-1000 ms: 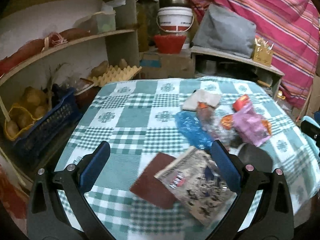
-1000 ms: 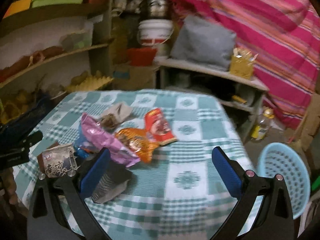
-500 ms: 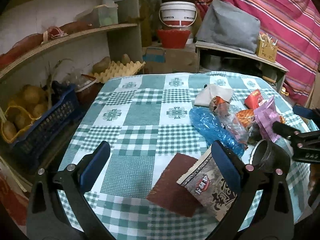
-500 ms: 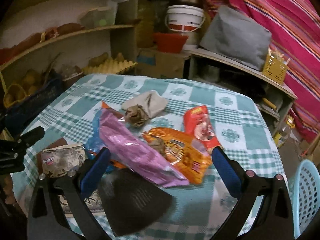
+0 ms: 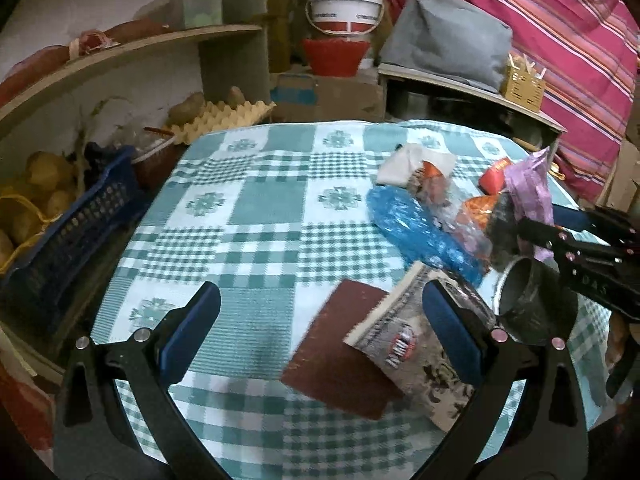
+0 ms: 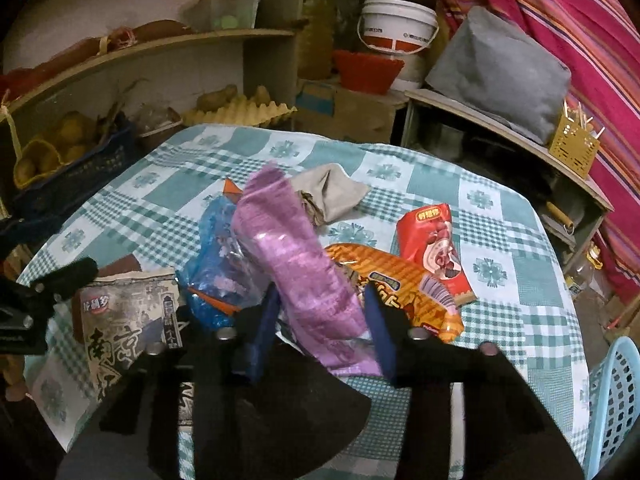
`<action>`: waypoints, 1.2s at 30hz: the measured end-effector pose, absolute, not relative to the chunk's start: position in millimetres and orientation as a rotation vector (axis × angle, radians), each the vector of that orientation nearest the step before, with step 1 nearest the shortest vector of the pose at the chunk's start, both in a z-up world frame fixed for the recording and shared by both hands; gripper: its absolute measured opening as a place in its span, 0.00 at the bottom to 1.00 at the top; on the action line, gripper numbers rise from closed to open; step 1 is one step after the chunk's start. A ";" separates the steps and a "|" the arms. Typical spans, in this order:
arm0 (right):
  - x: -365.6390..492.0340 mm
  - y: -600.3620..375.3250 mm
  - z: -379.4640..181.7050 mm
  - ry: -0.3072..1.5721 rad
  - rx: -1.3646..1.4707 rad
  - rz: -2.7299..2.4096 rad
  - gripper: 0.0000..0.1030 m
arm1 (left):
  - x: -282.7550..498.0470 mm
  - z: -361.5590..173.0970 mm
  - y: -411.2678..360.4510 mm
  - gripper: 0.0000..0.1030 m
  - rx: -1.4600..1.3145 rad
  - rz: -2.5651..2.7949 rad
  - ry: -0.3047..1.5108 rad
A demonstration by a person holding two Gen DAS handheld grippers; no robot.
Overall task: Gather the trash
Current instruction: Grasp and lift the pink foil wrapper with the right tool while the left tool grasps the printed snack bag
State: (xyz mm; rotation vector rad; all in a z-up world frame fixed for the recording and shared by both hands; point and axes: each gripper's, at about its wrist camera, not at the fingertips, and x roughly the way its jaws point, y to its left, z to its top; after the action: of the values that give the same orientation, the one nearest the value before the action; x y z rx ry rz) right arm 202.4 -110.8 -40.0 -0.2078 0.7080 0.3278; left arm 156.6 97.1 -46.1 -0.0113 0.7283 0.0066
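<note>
Purple wrapper clamped in just-closed right tool; left tool wide, empty; blue basket.

A heap of wrappers lies on the table past its centre, toward three o'clock in the left wrist view. At the heap's seven o'clock a printed packet lies partly on a flat pad. A basket stands off the table's edge at four o'clock in the right wrist view.
</note>
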 end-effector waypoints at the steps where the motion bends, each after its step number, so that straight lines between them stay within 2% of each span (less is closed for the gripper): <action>1: 202.0 -111.8 -39.5 0.703 -0.209 0.329 0.32 | 155.8 -47.0 92.5 0.95 0.001 0.001 0.728; 5: 198.4 -116.0 -33.7 0.669 -0.217 0.317 0.26 | 153.3 -49.0 79.7 0.95 0.041 -0.005 0.721; 14: 186.8 -153.5 -8.5 0.596 -0.177 0.231 0.25 | 155.9 -58.8 62.0 0.93 0.044 -0.067 0.753; 19: 183.9 -181.3 -3.6 0.599 -0.127 0.191 0.25 | 159.6 -66.8 55.1 0.64 0.031 -0.106 0.805; 21: 182.0 -190.4 -2.6 0.600 -0.113 0.180 0.25 | 158.3 -68.6 49.3 0.56 0.050 -0.101 0.808; 22: 180.6 -196.0 -1.6 0.600 -0.104 0.173 0.25 | 157.4 -68.5 47.8 0.47 0.058 -0.100 0.805; 23: 179.5 -199.0 -1.2 0.600 -0.099 0.169 0.25 | 156.8 -67.9 46.7 0.45 0.063 -0.094 0.805; 25: 176.8 -207.1 0.8 0.595 -0.089 0.158 0.25 | 157.2 -66.6 47.8 0.23 0.048 -0.103 0.815; 26: 174.9 -210.4 1.5 0.592 -0.085 0.152 0.25 | 157.2 -65.5 49.1 0.20 0.042 -0.098 0.817; 28: 171.2 -217.9 3.5 0.586 -0.072 0.143 0.25 | 157.8 -62.6 51.8 0.08 0.023 -0.094 0.820; 30: 167.6 -225.4 6.9 0.579 -0.056 0.136 0.25 | 158.4 -59.3 53.8 0.01 -0.001 -0.101 0.819; 36: 157.9 -245.2 14.6 0.559 -0.021 0.113 0.25 | 150.0 -42.5 56.0 0.00 -0.029 -0.085 0.769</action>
State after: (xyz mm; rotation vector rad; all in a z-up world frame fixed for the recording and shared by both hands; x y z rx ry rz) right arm 157.9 -245.2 14.6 -0.0207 0.5594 0.1132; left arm 150.0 56.0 -42.5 -0.0291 0.7687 -0.0851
